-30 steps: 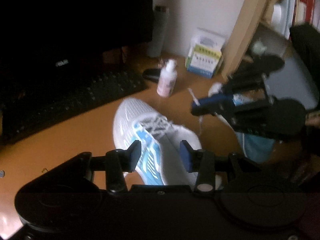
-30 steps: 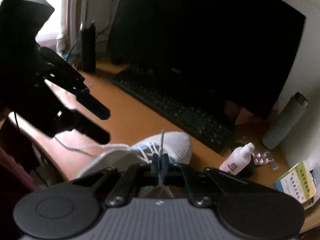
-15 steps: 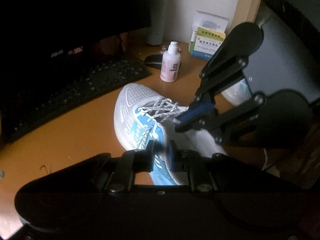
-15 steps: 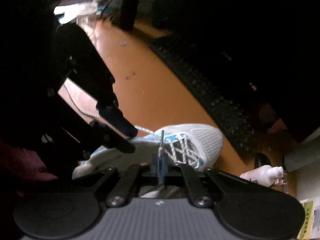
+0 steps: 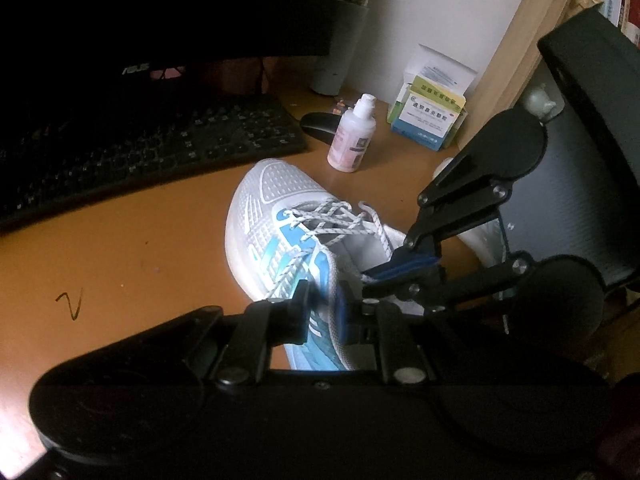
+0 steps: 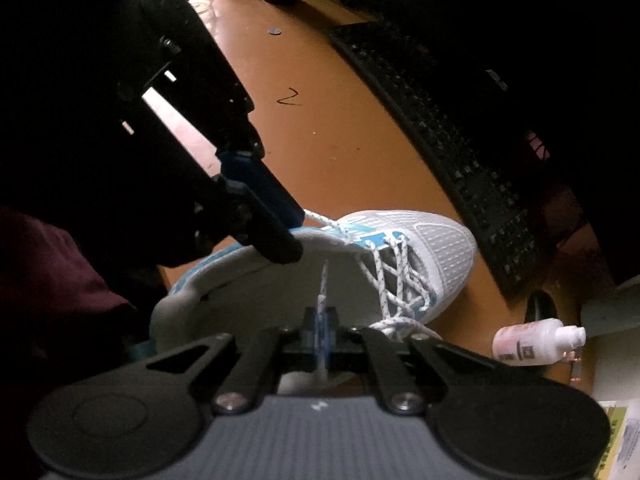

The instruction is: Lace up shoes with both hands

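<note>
now shoe (image 5: 276, 216) toe toward keyboard (image 5: 144, 148), heel toward me; my right gripper (image 6: 322, 322) pinches lace tip (image 6: 323, 280); my left gripper (image 5: 320, 312), jaws just closing, clamps other lace (image 6: 324, 220).

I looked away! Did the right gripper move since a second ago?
Yes. The right gripper came down from beside the medicine box to the shoe.

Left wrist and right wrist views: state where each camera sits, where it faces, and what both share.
Left wrist: on the left gripper, its jaws just closing on a lace, facing down over the shoe toward the keyboard; right gripper enters at right.
Right wrist: on the right gripper, shut on the other lace end, facing the shoe from its heel side; left gripper at left.
Shared: shoe, keyboard, white bottle.
</note>
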Available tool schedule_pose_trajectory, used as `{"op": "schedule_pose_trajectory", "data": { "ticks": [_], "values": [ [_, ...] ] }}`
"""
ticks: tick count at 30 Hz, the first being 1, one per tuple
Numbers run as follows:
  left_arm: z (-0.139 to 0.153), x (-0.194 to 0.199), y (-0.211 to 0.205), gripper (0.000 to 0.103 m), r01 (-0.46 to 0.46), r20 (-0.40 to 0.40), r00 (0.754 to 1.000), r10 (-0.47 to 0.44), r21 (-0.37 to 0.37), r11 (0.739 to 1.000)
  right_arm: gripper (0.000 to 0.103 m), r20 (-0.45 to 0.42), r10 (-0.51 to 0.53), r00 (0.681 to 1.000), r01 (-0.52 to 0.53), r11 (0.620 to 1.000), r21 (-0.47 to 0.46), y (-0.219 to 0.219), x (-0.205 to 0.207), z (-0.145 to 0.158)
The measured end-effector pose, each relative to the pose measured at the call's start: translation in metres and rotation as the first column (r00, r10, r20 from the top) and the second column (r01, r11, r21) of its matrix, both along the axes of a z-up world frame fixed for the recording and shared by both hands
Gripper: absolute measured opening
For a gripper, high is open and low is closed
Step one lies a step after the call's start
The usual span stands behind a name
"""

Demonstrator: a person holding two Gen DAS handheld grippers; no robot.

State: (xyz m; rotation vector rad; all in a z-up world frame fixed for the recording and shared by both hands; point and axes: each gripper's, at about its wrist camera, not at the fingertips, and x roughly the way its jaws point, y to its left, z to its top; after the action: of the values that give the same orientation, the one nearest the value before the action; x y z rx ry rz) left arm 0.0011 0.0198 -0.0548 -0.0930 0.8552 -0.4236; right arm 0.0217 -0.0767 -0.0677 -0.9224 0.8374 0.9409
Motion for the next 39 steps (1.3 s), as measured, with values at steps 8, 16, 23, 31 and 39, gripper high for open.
{"op": "schedule_pose_trajectory", "data": {
  "ticks": [8,16,23,31,39],
  "values": [
    [-0.002,0.001,0.005,0.012,0.013,0.002,1.0,-0.013,0.003,1.0,0.003,0.01,-0.001,1.0,0.0,1.0,0.016,0.006,0.003,-0.001],
    [-0.002,0.002,0.004,0.012,0.017,0.001,1.0,-0.017,0.007,1.0,0.003,0.018,-0.005,1.0,0.004,1.0,0.03,0.008,0.003,0.002],
    [-0.001,0.002,0.004,0.012,0.02,0.002,1.0,-0.02,0.011,1.0,0.003,0.025,-0.01,1.0,0.009,0.999,0.041,0.009,0.002,0.003],
    [-0.001,0.002,0.003,0.012,0.024,-0.001,1.0,-0.024,0.016,1.0,0.003,0.031,-0.026,0.999,0.024,0.998,0.057,0.004,0.001,0.008],
    [-0.001,0.002,0.002,0.012,0.026,-0.003,1.0,-0.026,0.019,0.999,0.003,0.03,-0.028,0.999,0.026,0.998,0.064,0.002,-0.002,0.009]
  ]
}}
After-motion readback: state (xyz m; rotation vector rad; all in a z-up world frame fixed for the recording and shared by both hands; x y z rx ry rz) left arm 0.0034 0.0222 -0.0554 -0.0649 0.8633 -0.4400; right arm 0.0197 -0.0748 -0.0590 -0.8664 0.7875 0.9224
